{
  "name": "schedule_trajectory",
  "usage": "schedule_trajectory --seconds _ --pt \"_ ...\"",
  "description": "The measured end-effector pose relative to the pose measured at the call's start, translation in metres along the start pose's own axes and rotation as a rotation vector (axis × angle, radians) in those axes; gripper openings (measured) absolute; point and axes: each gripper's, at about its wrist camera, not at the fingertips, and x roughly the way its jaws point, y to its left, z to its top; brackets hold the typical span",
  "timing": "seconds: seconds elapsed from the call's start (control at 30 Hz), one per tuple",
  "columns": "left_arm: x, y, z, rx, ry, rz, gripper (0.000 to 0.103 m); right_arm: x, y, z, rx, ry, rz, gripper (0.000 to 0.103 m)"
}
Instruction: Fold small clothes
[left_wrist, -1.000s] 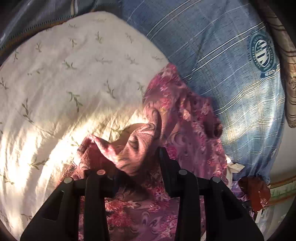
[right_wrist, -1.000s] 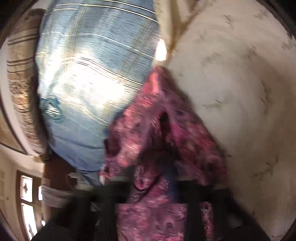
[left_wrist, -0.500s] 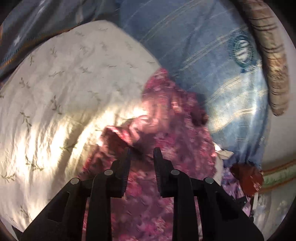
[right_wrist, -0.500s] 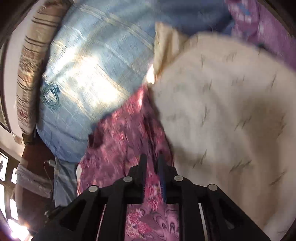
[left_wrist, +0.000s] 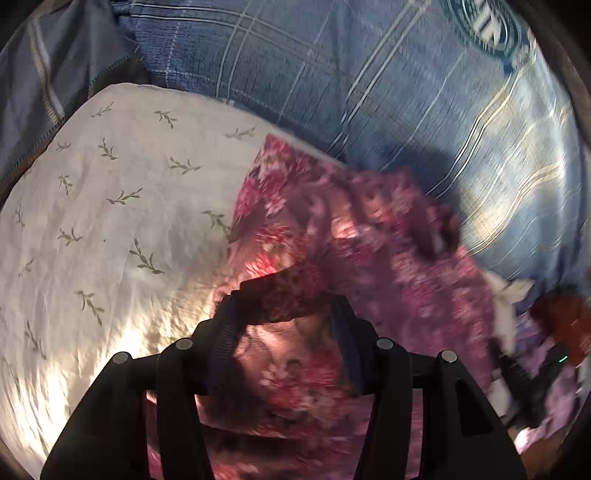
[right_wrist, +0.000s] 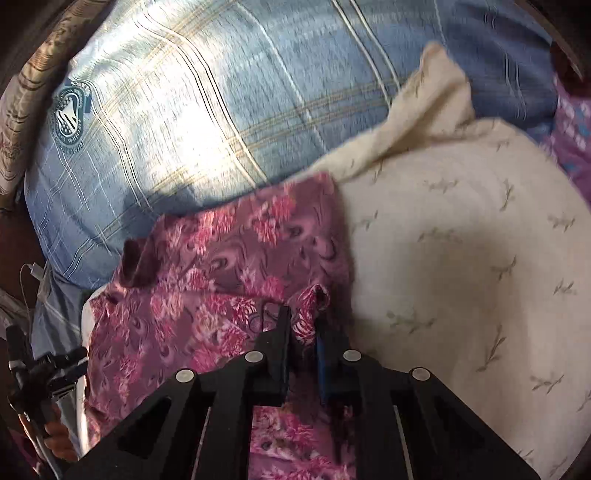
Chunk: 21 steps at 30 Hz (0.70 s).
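A small pink and purple flowered garment (left_wrist: 369, 236) lies rumpled on a bed, partly on a cream pillow (left_wrist: 110, 206) printed with green sprigs and partly against a blue checked pillow (left_wrist: 369, 92) that bears a round crest near one corner. In the left wrist view the left gripper (left_wrist: 288, 314) stands fairly wide, its jaws having just been opening; a dark fold of the garment stretches across between the two fingertips, but the picture is blurred and does not show whether the pads press on it. In the right wrist view the right gripper (right_wrist: 301, 328) is narrow, its jaws having just been closing, and a small bunched ridge of the garment (right_wrist: 236, 266) stands up between the fingers, pinched there close to the edge where the cloth meets the cream pillow (right_wrist: 461, 258). The garment spreads from this pinch toward the blue checked pillow (right_wrist: 221, 110), with one dark hem curled up at its far left. At the lower left of the same view part of a hand (right_wrist: 55, 439) shows beside a black stand (right_wrist: 33, 373). A brown patterned cushion (right_wrist: 22, 122) sits at the far left edge, beyond the blue pillow.
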Motion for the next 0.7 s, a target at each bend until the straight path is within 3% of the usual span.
schedule_trajectory --seconds 0.03,0.1,0.13,0.2,0.27,0.33,0.4,0.43,0.47,0.5,0.53,0.6,0.7 --pt "0.008 0.0 -0.001 0.024 0.004 0.024 0.052 0.003 -0.005 0.002 0.03 0.006 0.009 0.014" --pt "0.005 -0.004 0.0 0.057 -0.013 0.043 0.052 0.023 -0.017 0.002 0.071 0.099 0.015 0.016" --pt "0.0 -0.004 0.0 0.05 0.006 0.035 0.051 0.017 -0.019 0.004 0.074 0.082 0.022 0.019" --pt "-0.021 -0.002 -0.006 0.038 0.01 -0.021 0.051 -0.005 -0.017 0.002 0.08 0.064 0.028 0.025" --pt "-0.043 0.001 -0.019 0.064 0.018 -0.078 0.051 -0.03 -0.015 -0.008 0.071 0.045 0.134 0.029" --pt "-0.05 0.004 -0.037 0.092 0.032 -0.053 0.06 -0.05 -0.014 -0.026 0.055 0.035 0.168 0.048" --pt "-0.032 0.009 -0.05 0.096 0.087 -0.01 0.06 -0.04 -0.017 -0.046 0.042 0.095 0.122 0.057" --pt "-0.023 0.015 -0.054 0.078 0.125 0.005 0.055 -0.03 -0.022 -0.056 0.029 0.157 0.071 0.051" --pt "-0.029 0.016 -0.056 0.069 0.099 0.005 0.052 -0.032 -0.022 -0.061 -0.004 0.125 0.044 0.044" --pt "-0.039 0.018 -0.057 0.055 0.1 0.0 0.049 -0.043 -0.018 -0.064 -0.03 0.1 0.007 0.046" --pt "-0.056 0.022 -0.059 0.045 0.113 -0.054 0.049 -0.054 -0.015 -0.066 -0.02 0.119 0.003 0.048" --pt "-0.085 0.028 -0.066 0.073 0.106 -0.107 0.05 -0.09 -0.015 -0.077 0.013 0.102 0.122 0.048" --pt "-0.133 0.049 -0.091 0.173 0.06 -0.076 0.069 -0.144 -0.018 -0.106 -0.035 0.084 0.151 0.059"
